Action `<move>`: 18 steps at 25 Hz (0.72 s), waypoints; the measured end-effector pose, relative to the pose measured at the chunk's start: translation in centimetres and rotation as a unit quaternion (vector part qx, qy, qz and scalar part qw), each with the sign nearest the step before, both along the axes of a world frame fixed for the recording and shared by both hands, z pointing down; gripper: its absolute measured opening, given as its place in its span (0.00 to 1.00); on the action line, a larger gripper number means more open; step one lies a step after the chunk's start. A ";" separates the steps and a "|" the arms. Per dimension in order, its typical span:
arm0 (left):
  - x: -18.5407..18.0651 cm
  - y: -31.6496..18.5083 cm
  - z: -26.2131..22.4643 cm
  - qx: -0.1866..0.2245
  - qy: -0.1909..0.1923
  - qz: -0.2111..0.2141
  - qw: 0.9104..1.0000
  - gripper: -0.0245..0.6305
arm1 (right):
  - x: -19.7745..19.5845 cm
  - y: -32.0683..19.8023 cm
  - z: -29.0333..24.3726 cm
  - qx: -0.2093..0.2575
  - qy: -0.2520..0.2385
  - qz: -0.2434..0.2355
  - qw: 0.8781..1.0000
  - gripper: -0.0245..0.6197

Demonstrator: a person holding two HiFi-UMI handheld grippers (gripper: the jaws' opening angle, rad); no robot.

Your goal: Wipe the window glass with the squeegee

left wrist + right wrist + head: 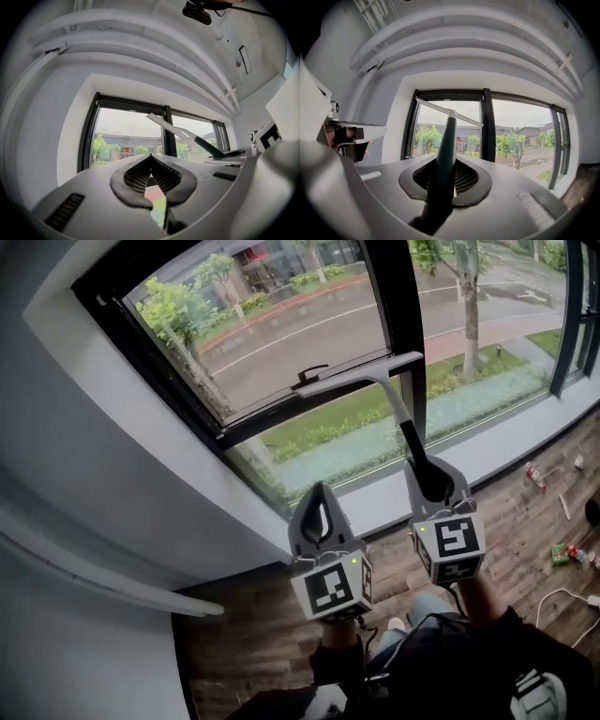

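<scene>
Where I stand: wood floor (511, 521) under me, my dark sleeves and jeans below both grippers. Small wrappers (561, 554) and a white cable (553, 601) lie on the floor off to the right.
left gripper (320, 491): held up, pointing at the window. Its own view shows the jaws clenched tip to tip with nothing between them. It is just beside the right one and apart from the squeegee.
right gripper (424, 472): held up a bit higher, jaws clamped on the squeegee's dark green handle, which runs straight out between them in its own view.
squeegee (394, 395): the handle leads into a pale neck, then a long pale blade (361, 374) tilted across the black frame bar and mullion, low on the upper pane. I can't tell if the blade touches the glass.
sill (487, 448): pale ledge along the foot of the window, past the gripper tips.
window glass (281, 324): panes in a black frame, with a black latch handle (312, 373) just left of the blade.
outside: road, trees, grass strips, buildings further off.
</scene>
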State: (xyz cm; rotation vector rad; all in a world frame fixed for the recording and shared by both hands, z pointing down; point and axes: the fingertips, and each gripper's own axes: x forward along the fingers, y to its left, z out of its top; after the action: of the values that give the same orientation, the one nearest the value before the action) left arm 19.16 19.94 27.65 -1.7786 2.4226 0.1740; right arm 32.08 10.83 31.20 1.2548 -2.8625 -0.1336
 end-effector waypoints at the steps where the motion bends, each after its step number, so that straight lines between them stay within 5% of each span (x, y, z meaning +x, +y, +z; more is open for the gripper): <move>1: -0.8 -1.2 0.0 0.001 0.000 0.002 1.000 0.04 | -0.7 -1.1 0.0 0.001 0.001 0.003 1.000 0.13; 12: -9.3 -18.7 2.3 -0.017 0.003 -0.017 1.000 0.04 | -8.4 -19.0 0.4 0.011 -0.004 0.004 1.000 0.13; 18: -13.2 -30.3 -2.6 -0.014 -0.021 -0.011 1.000 0.04 | -12.8 -30.0 -3.7 0.020 -0.010 -0.006 1.000 0.13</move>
State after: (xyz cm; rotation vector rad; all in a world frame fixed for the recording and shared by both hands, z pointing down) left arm 6.00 -10.38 25.06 -1.7480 2.4277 0.0995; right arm 19.31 -19.17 27.54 1.2536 -2.8981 -0.1806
